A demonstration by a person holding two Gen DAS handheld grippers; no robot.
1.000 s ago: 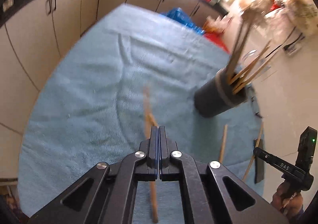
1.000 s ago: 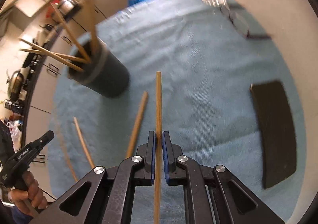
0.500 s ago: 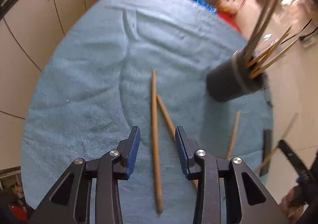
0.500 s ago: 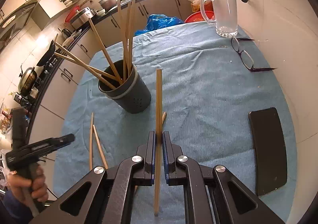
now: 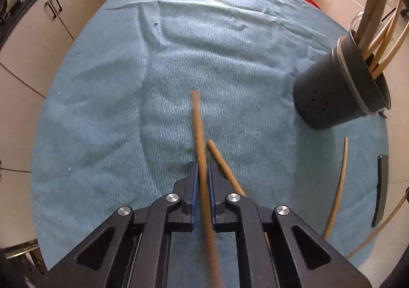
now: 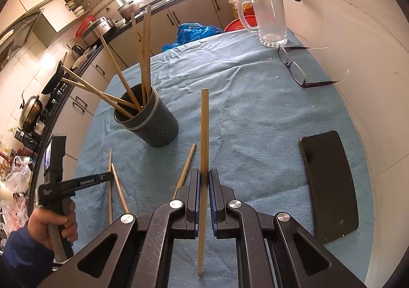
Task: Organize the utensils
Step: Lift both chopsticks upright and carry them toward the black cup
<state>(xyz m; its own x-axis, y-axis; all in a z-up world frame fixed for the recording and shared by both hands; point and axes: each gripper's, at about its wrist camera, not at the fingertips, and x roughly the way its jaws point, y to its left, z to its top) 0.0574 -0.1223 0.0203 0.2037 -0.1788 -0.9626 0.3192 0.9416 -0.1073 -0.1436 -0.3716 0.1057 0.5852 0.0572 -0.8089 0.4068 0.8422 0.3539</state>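
A dark holder (image 6: 150, 122) with several wooden chopsticks stands on the blue cloth; it also shows in the left wrist view (image 5: 340, 88). My left gripper (image 5: 203, 173) is shut on a brown chopstick (image 5: 198, 122), low over the cloth. A second chopstick (image 5: 222, 168) lies just right of it. My right gripper (image 6: 203, 180) is shut on a light chopstick (image 6: 203, 129) and holds it above the cloth, right of the holder. Loose chopsticks (image 6: 115, 185) lie at the front left, one more chopstick (image 6: 185, 170) beside my right jaws.
A black phone (image 6: 329, 183) lies at the right. Glasses (image 6: 296, 68) and a glass mug (image 6: 268, 19) sit at the far right. A blue bag (image 6: 194, 32) lies beyond the cloth's far edge. Kitchen cabinets (image 5: 38, 19) run along the left.
My left gripper was shut, opened over the brown chopstick, and has now closed on it. My right gripper lifted its chopstick and drew back from the holder.
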